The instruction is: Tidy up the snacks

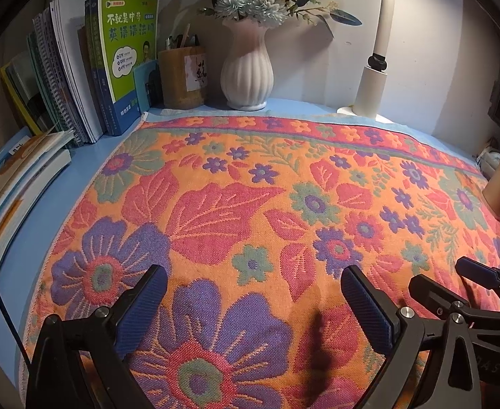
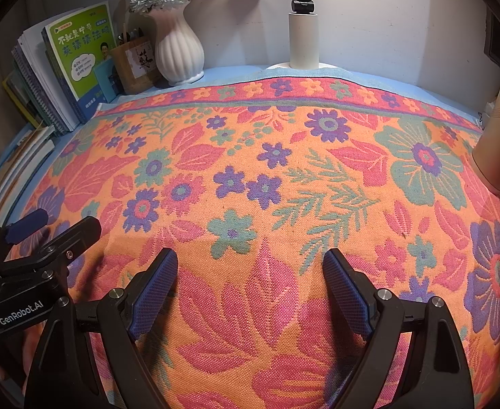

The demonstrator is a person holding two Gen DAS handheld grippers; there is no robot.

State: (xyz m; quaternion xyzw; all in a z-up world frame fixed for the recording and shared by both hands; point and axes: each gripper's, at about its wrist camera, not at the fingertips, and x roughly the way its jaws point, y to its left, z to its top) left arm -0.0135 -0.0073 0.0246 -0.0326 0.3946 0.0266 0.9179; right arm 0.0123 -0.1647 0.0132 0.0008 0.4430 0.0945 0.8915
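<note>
No snack shows in either view. A flowered orange, red and purple cloth (image 1: pixel 250 184) covers the blue desk and also fills the right wrist view (image 2: pixel 267 170). My left gripper (image 1: pixel 253 272) is open and empty just above the cloth. My right gripper (image 2: pixel 250 255) is open and empty over the cloth. The right gripper shows at the right edge of the left wrist view (image 1: pixel 454 283), and the left gripper at the left edge of the right wrist view (image 2: pixel 55 225). They hover side by side.
At the back stand upright books (image 1: pixel 113 64), a brown pen holder (image 1: pixel 181 78), a white vase of flowers (image 1: pixel 246 68) and a white lamp base (image 1: pixel 372 88). Flat books (image 1: pixel 14 184) lie at the left. A beige cylinder (image 2: pixel 499 129) stands at the right edge.
</note>
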